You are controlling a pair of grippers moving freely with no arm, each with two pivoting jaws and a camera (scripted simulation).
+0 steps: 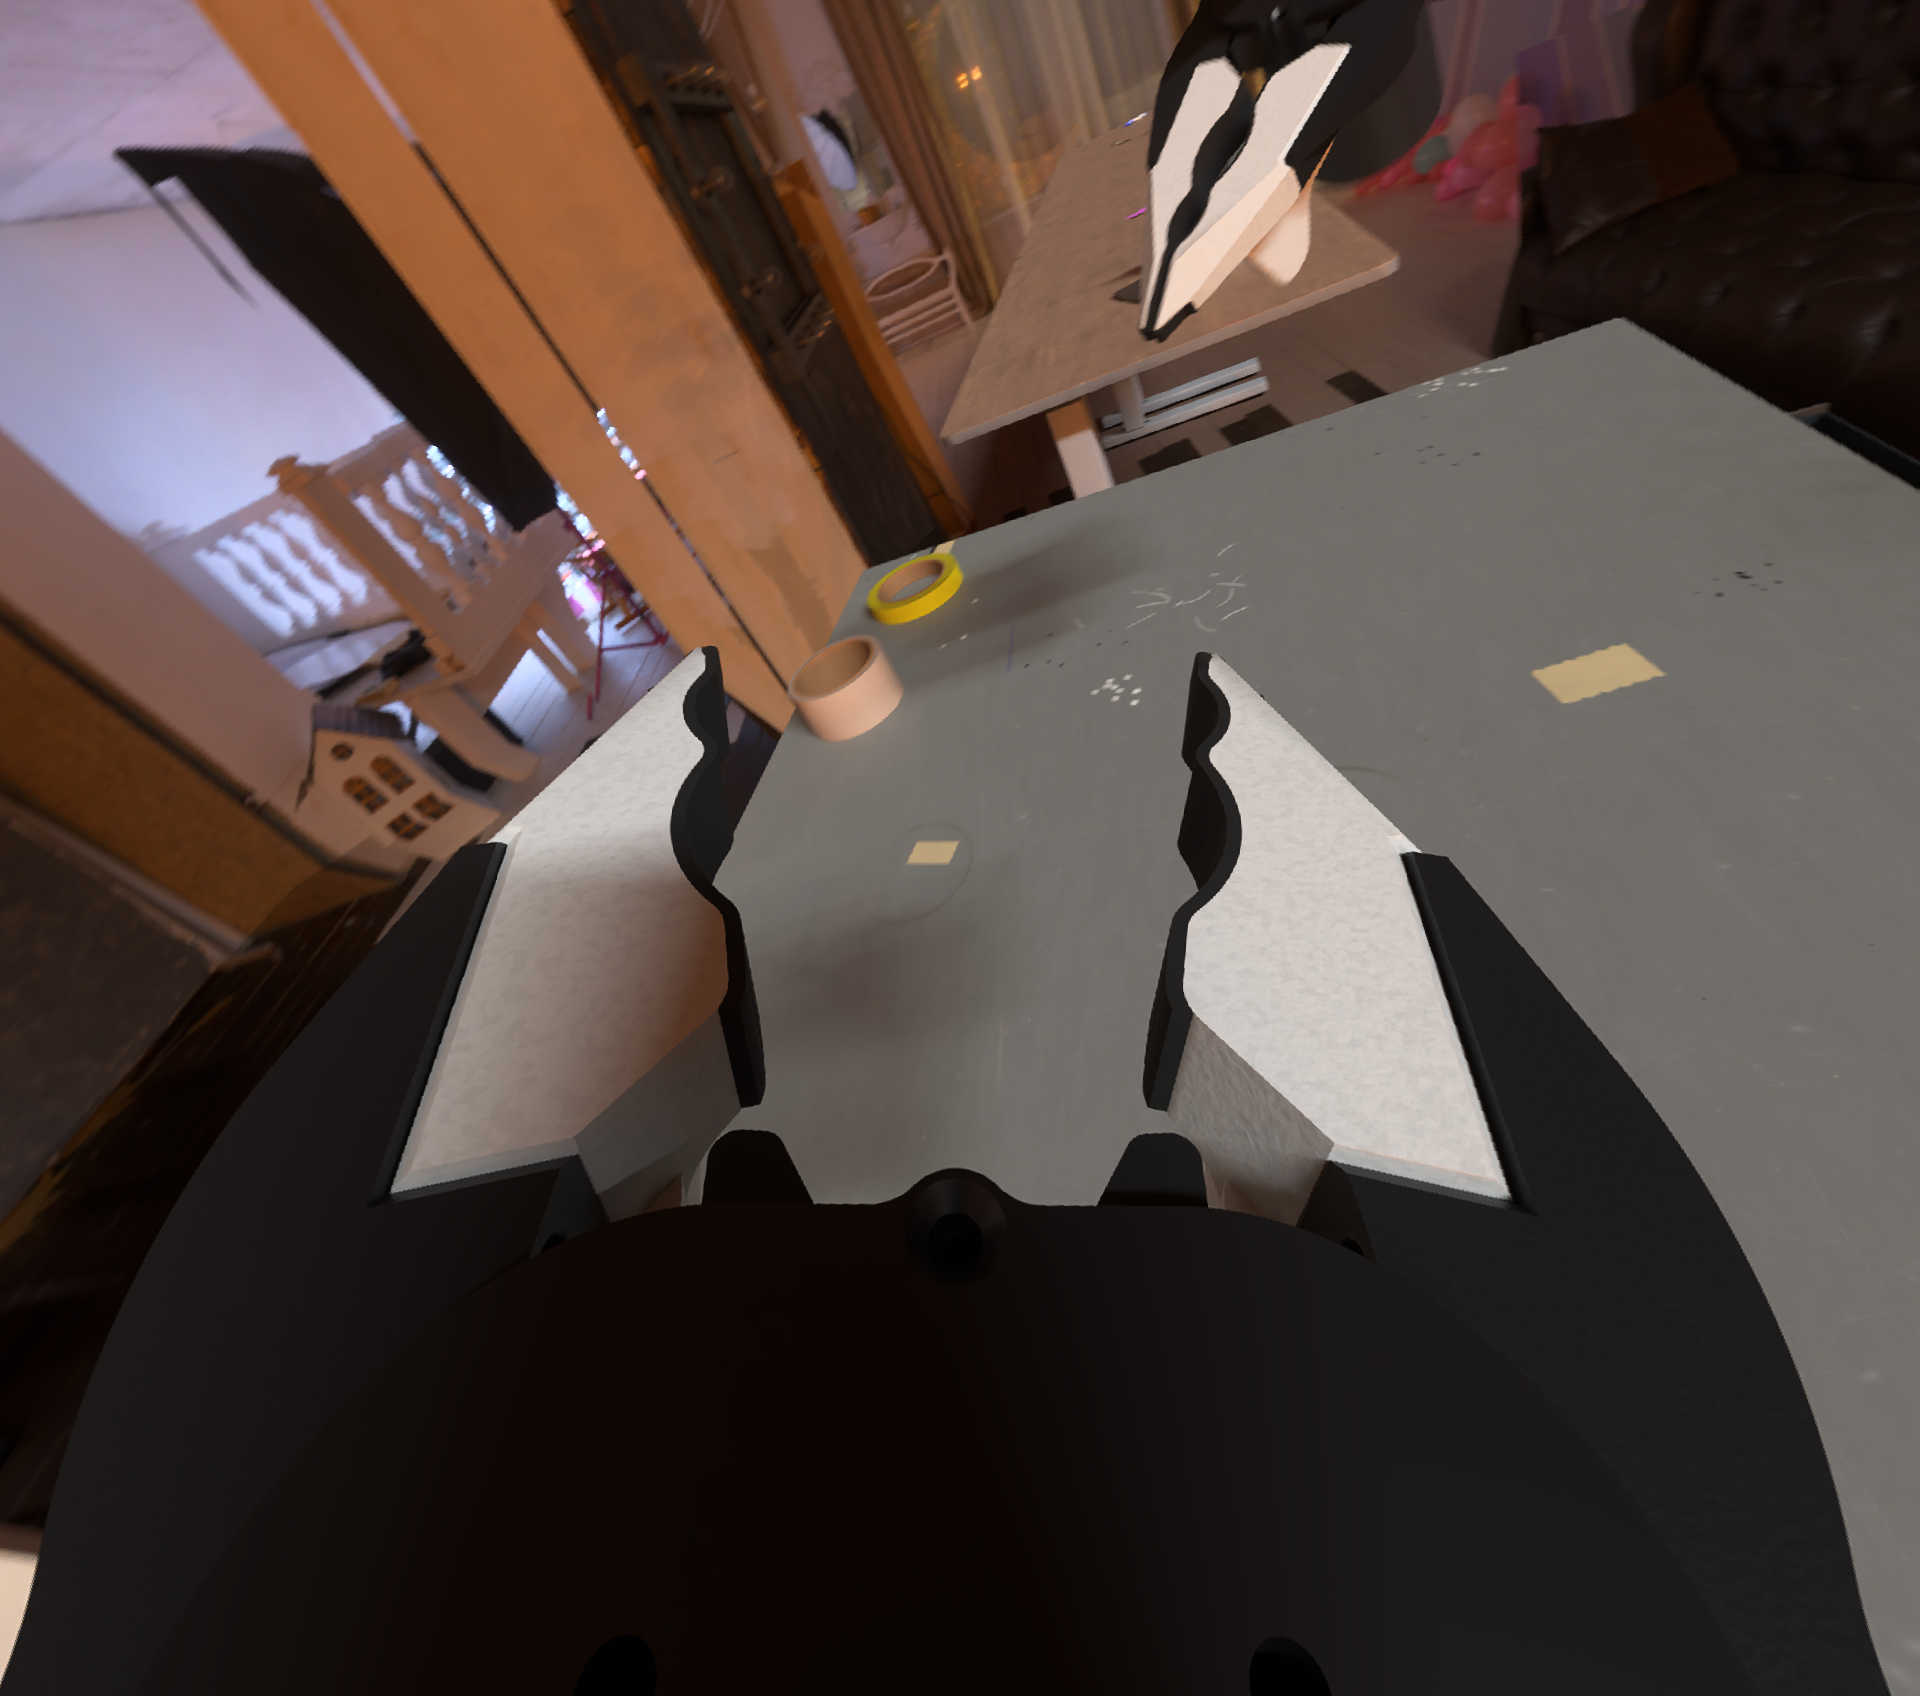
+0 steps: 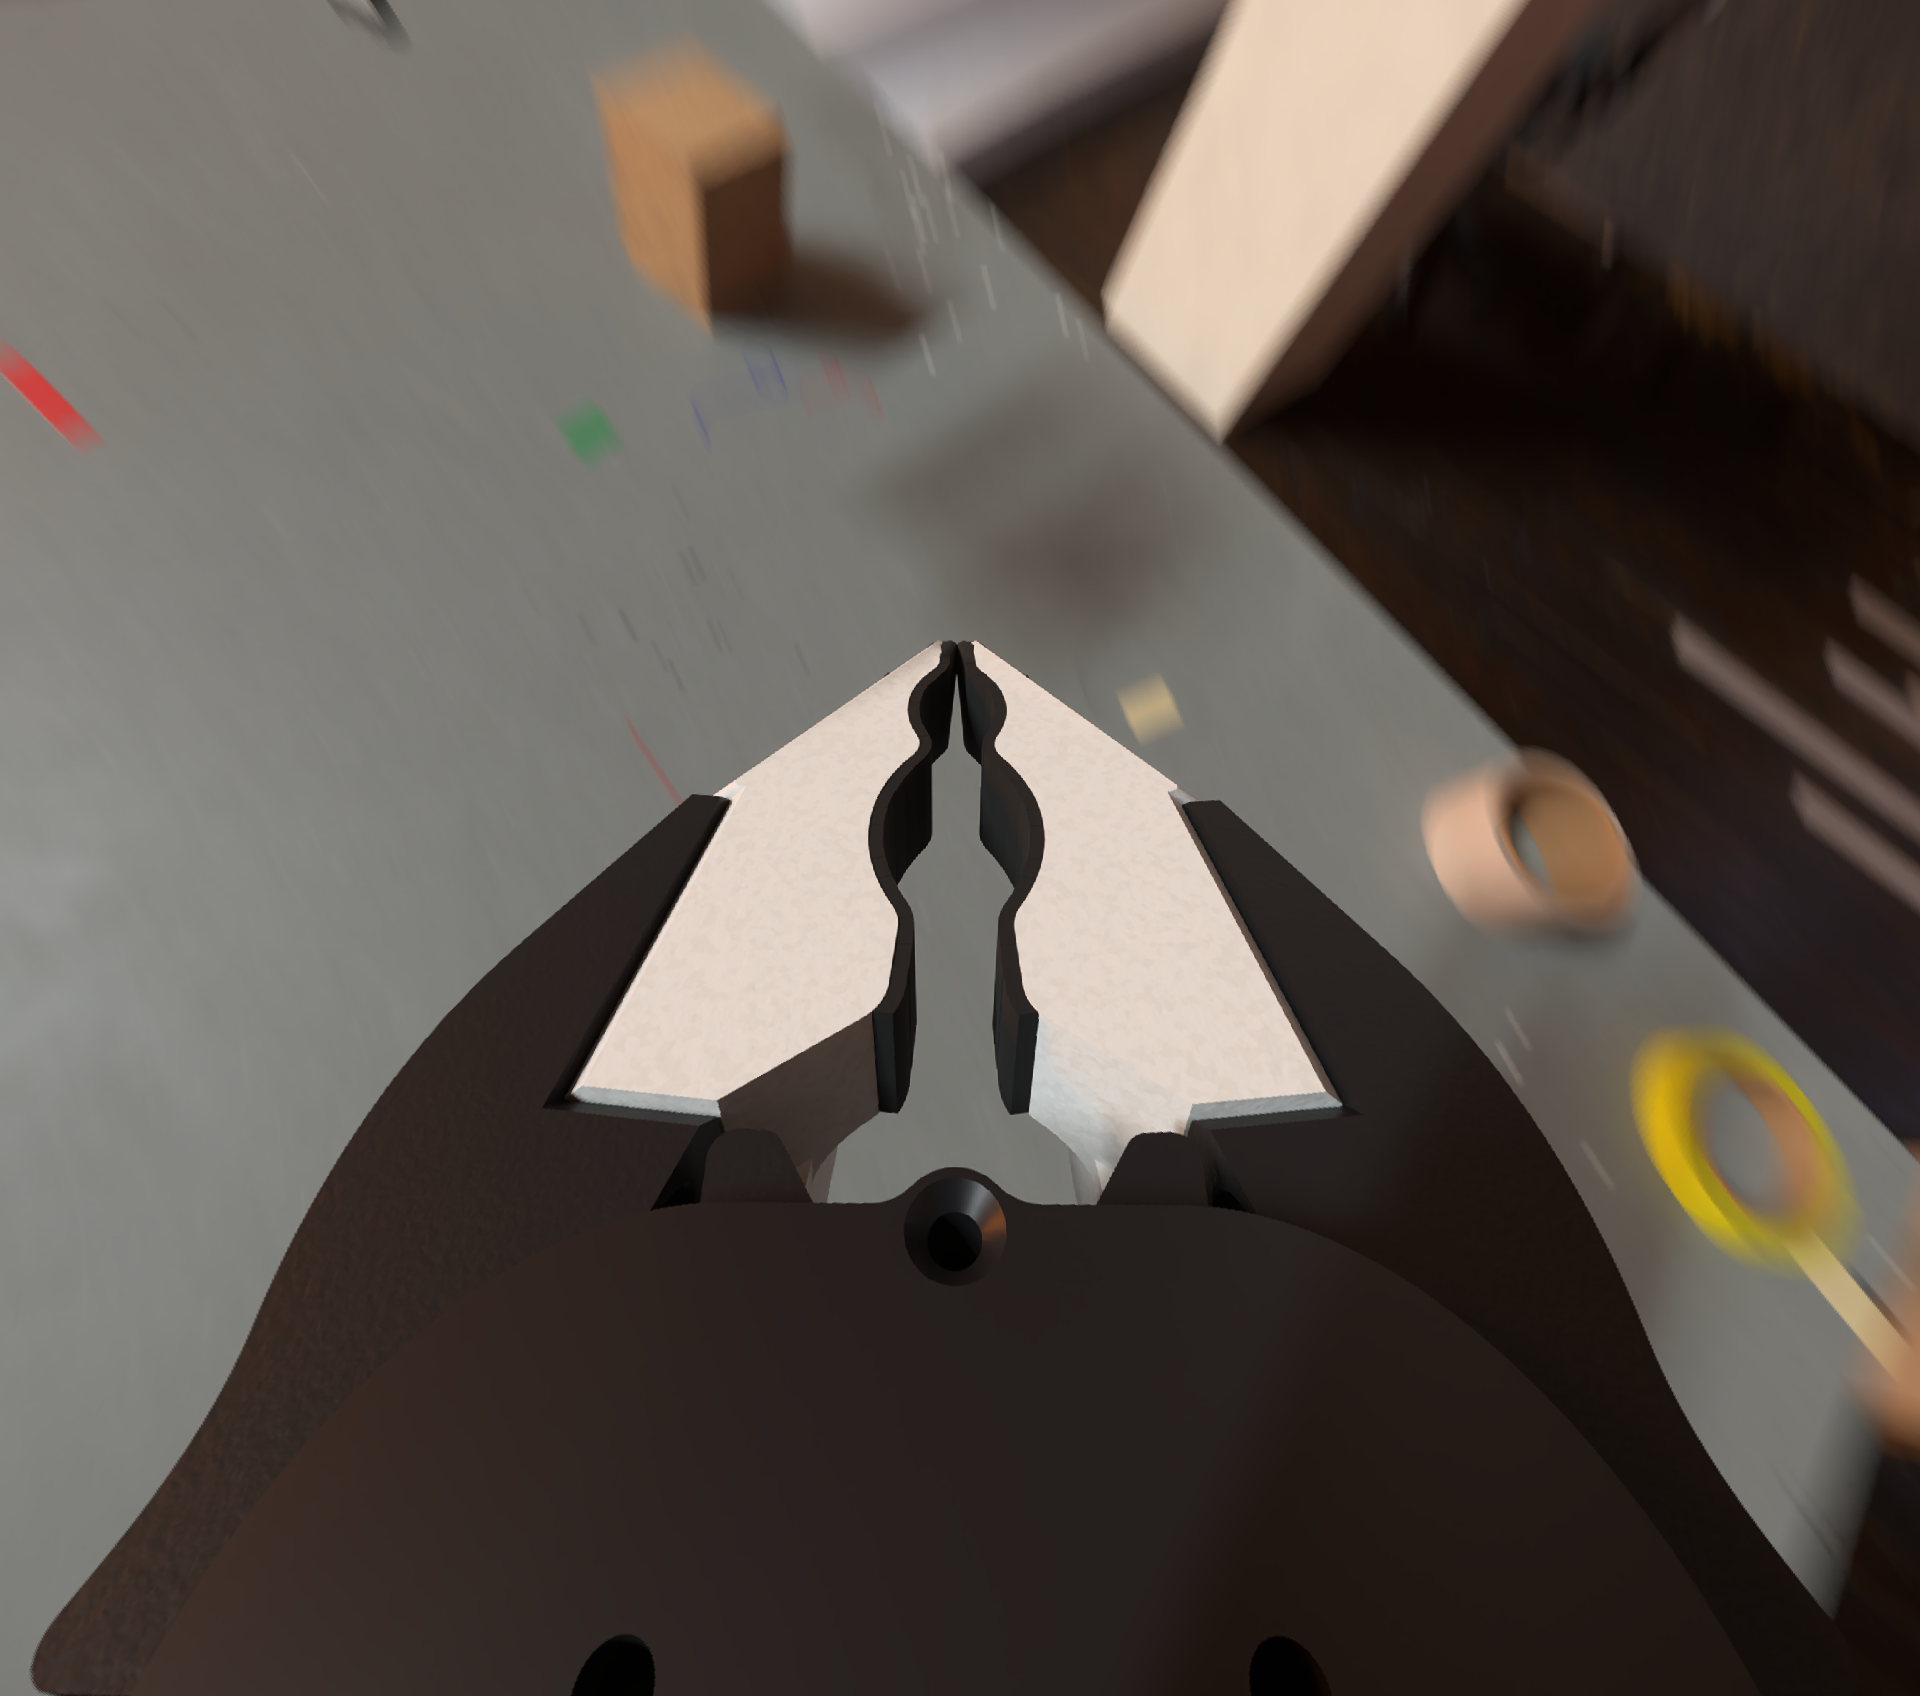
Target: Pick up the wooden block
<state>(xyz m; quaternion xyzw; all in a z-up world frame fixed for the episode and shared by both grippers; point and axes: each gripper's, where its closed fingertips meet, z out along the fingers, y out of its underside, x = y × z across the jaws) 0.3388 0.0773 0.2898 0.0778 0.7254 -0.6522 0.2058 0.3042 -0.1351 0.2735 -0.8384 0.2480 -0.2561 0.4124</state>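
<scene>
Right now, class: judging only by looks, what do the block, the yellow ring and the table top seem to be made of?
Wooden block: looks like bare, matt wood, tan with fine parallel grain lines, though blurred. Yellow ring: probably a tape roll, glossy yellow around a tan, cardboard-like core. Table top: grey, matt, lightly scuffed; laminate or painted board, hard to tell.

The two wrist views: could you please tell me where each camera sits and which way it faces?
Left wrist view: on the left hand-held gripper, its open fingers in frame, facing along the grey table; right hand-held gripper raised beyond.
Right wrist view: on the right hand-held gripper, shut, looking down at the wooden block.
Shared: yellow tape ring, tan tape roll.
</scene>
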